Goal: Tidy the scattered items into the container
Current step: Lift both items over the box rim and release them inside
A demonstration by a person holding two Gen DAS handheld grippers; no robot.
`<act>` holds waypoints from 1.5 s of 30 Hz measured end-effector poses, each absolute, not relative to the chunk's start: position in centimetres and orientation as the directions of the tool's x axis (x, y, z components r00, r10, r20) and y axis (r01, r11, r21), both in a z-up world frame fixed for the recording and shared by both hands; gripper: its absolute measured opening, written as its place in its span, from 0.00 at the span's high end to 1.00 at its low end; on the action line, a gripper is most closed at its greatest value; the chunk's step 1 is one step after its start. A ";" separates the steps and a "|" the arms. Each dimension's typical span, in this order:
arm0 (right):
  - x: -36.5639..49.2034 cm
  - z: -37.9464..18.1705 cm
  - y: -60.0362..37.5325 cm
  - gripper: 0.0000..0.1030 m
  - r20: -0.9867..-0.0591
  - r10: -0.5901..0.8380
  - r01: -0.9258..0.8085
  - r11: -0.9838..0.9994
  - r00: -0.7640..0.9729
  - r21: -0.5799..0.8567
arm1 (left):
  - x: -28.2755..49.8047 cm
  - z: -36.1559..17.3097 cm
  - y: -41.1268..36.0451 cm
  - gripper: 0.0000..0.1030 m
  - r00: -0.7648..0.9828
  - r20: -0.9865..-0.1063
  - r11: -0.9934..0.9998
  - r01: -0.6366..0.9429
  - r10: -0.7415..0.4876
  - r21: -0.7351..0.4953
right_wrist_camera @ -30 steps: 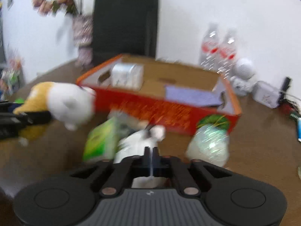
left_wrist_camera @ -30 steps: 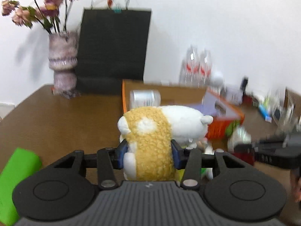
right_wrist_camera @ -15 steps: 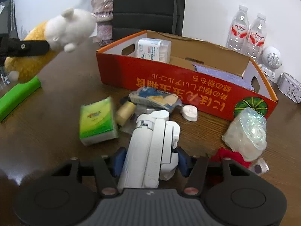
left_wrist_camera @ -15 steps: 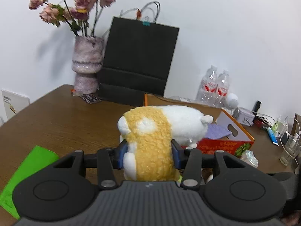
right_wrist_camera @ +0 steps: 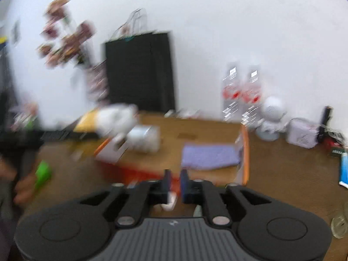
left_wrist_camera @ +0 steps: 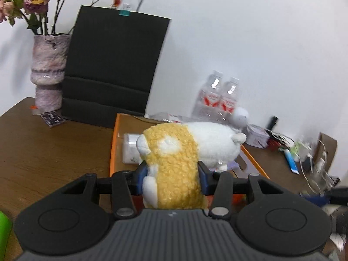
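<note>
My left gripper [left_wrist_camera: 173, 179] is shut on a yellow and white plush toy [left_wrist_camera: 184, 152] and holds it above the near left end of the orange cardboard box [left_wrist_camera: 113, 143]. The right wrist view is blurred; there the toy [right_wrist_camera: 108, 119] hangs over the box's left corner [right_wrist_camera: 244, 152]. Inside the box lie a white pack [right_wrist_camera: 145, 138] and a purple cloth [right_wrist_camera: 208, 155]. My right gripper [right_wrist_camera: 175, 182] is nearly closed with a narrow gap, nothing between its fingers, in front of the box's red front wall.
A black paper bag [left_wrist_camera: 113, 69] and a vase of dried flowers [left_wrist_camera: 49, 65] stand behind the box. Two water bottles [left_wrist_camera: 217, 100], a white round gadget and cables sit at the back right. A green object [right_wrist_camera: 43, 171] lies on the table at left.
My left gripper carried the plush toy forward and over the box. My right gripper closed from wide around the white folding device to a narrow gap, and lifted and swung up toward the box; the device is out of view.
</note>
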State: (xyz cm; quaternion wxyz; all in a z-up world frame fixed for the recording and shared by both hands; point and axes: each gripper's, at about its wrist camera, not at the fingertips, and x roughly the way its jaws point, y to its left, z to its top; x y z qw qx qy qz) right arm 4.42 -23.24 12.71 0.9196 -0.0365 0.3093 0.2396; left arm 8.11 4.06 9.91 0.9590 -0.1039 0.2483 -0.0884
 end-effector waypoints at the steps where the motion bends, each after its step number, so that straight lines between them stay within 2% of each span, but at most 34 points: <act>1: 3.2 11.5 -23.2 0.34 -0.623 0.431 -0.493 0.866 0.653 0.083 | 7.3 9.6 4.1 0.55 0.866 -0.456 0.968 0.112 -0.206 -0.224; 2: 1.9 10.2 -23.3 0.31 -0.667 0.419 -0.495 0.865 0.616 0.086 | 6.5 9.4 4.3 0.55 0.870 -0.453 0.972 0.107 -0.193 -0.208; 6: -2.7 6.2 -23.4 0.30 -0.762 0.359 -0.402 0.904 0.539 0.142 | 3.1 9.3 5.7 0.54 0.889 -0.422 0.973 0.092 -0.176 -0.210; 9: -2.7 4.7 -22.5 0.15 -0.749 0.394 -0.342 0.910 0.532 0.235 | 1.9 9.5 6.1 0.54 0.903 -0.402 0.973 0.064 -0.151 -0.220; 10: -2.0 4.2 -21.9 0.17 -0.749 0.380 -0.305 0.920 0.543 0.245 | 1.6 9.5 6.1 0.54 0.905 -0.401 0.974 0.057 -0.143 -0.220; 11: -1.3 3.6 -21.0 0.27 -0.756 0.343 -0.278 0.935 0.558 0.219 | 1.3 9.6 6.2 0.54 0.904 -0.403 0.974 0.052 -0.140 -0.221; 12: -1.3 3.2 -20.0 0.45 -0.751 0.315 -0.295 0.941 0.581 0.167 | 0.9 9.5 6.3 0.54 0.905 -0.402 0.974 0.050 -0.138 -0.221; 16: -2.5 2.7 -17.9 0.48 -0.732 0.268 -0.376 0.926 0.626 0.018 | -0.7 9.4 6.9 0.54 0.909 -0.399 0.976 0.036 -0.122 -0.216; 20: -2.7 2.3 -18.0 0.44 -0.707 0.287 -0.397 0.918 0.646 0.010 | -0.6 8.9 7.5 0.54 0.903 -0.412 0.968 0.019 -0.124 -0.250; 21: -2.6 2.3 -18.1 0.48 -0.707 0.292 -0.397 0.918 0.644 0.018 | -0.4 8.9 7.4 0.55 0.901 -0.413 0.965 0.021 -0.131 -0.261; 27: -2.8 2.9 -20.2 0.49 -0.677 0.287 -0.302 0.948 0.678 0.100 | 1.2 9.8 6.5 0.55 0.901 -0.400 0.963 0.066 -0.169 -0.260; 32: -1.0 7.4 -23.1 0.49 -0.575 0.305 -0.265 0.952 0.759 0.156 | 7.5 11.7 3.2 0.55 0.863 -0.443 0.961 0.152 -0.243 -0.231; 35: 2.9 12.1 -23.5 0.48 -0.485 0.292 -0.270 0.956 0.825 0.116 | 13.7 12.4 0.1 0.54 0.836 -0.497 0.968 0.151 -0.233 -0.199; 37: 6.8 14.4 -23.3 0.48 -0.459 0.279 -0.266 0.959 0.844 0.094 | 18.4 11.6 -1.8 0.54 0.806 -0.556 0.977 0.124 -0.201 -0.174; 40: 14.0 14.9 -22.3 0.48 -0.507 0.251 -0.244 0.966 0.825 0.082 | 24.0 8.6 -3.7 0.54 0.739 -0.650 0.981 0.080 -0.177 -0.176; 45: 23.2 8.9 -20.7 0.48 -0.656 0.154 -0.189 0.982 0.739 0.017 | 27.1 4.1 -4.7 0.49 0.684 -0.722 0.993 0.032 -0.102 -0.110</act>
